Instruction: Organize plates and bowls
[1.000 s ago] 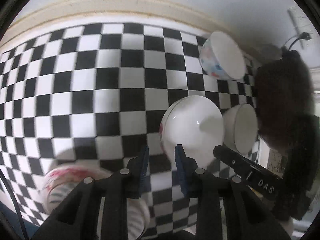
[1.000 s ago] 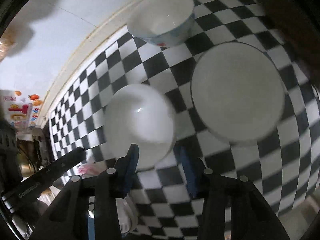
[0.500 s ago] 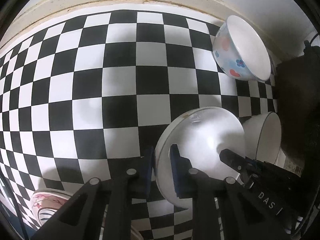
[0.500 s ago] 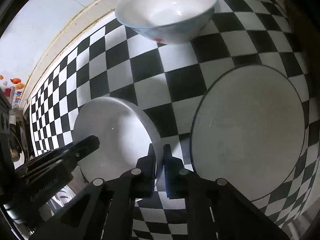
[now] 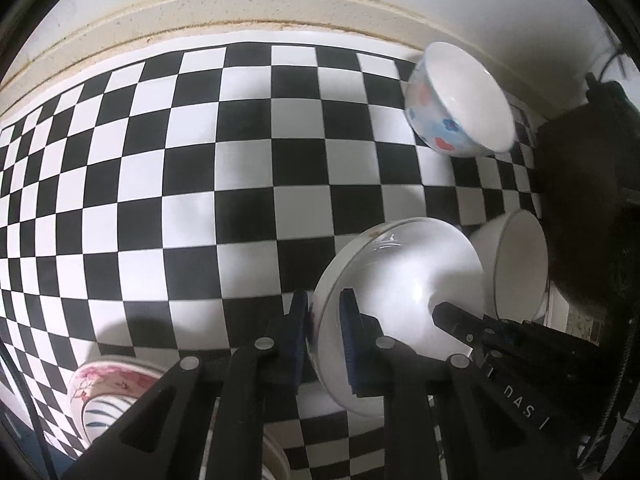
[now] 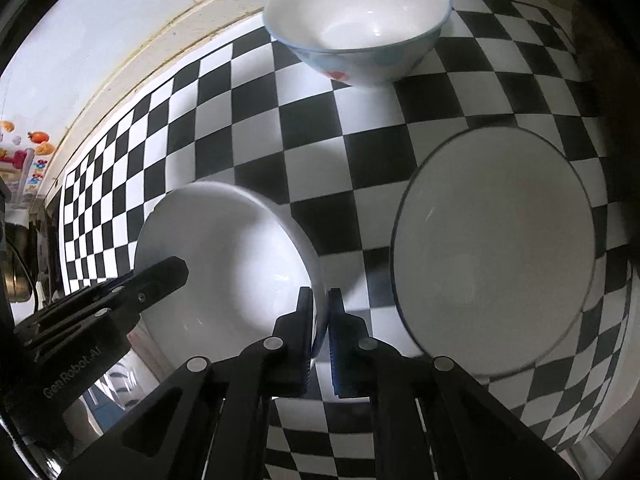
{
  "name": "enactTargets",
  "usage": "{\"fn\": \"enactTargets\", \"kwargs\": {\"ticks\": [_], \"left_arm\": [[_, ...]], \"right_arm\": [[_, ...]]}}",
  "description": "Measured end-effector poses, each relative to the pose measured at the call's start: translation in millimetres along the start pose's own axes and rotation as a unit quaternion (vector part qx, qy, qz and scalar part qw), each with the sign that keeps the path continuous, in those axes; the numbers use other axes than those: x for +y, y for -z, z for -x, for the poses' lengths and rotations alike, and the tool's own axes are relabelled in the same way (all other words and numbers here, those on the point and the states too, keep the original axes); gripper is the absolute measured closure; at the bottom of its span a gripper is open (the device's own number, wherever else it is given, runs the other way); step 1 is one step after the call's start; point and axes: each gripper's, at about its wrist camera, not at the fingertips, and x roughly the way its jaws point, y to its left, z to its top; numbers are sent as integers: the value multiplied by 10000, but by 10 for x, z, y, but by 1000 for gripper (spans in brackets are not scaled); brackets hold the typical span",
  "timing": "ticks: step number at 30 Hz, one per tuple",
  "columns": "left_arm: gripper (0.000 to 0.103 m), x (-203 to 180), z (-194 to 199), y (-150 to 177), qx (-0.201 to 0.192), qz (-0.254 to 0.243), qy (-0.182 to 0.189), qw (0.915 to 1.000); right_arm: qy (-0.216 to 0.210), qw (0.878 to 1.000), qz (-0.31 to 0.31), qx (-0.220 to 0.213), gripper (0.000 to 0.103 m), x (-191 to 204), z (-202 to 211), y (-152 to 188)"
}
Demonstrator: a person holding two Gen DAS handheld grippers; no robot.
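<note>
A plain white bowl [image 5: 404, 276] is held between both grippers above the checkered cloth. My left gripper [image 5: 324, 332] is shut on its left rim; my right gripper [image 6: 320, 320] is shut on its right rim, and the bowl shows in the right wrist view [image 6: 232, 264]. The right gripper's finger [image 5: 460, 320] lies across the bowl in the left view. A floral bowl [image 5: 460, 100] stands at the back, also in the right wrist view [image 6: 360, 28]. A large white dish with a dark rim [image 6: 496, 248] sits just right of the held bowl, also at the right of the left wrist view [image 5: 520, 264].
A pink-flowered and a blue-striped bowl [image 5: 104, 392] sit at the front left. A dark bulky object [image 5: 588, 208] stands at the right. The checkered cloth [image 5: 200, 200] covers the counter up to a cream wall ledge [image 5: 240, 4].
Both grippers closed on the white bowl's opposite rims and hold it. The view moved closer to the counter and toward the floral bowl.
</note>
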Motion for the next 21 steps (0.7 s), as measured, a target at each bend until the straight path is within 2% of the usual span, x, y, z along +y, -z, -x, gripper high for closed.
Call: {"fn": "enactTargets", "kwargs": {"ticks": [8,13,21], "left_arm": [[89,-249,87,311,121,-234,64,9996],[89,-437,115,530,194,-456,144,9987],[89,-624,-97,814,498,-715,88,9962]], "right_arm": [[-58,9999,42,-104,94,-124,336,355],[61,9997,81,-199,94,-265,558,655],[20,9999,-125,4,94,-555,484,1044]]}}
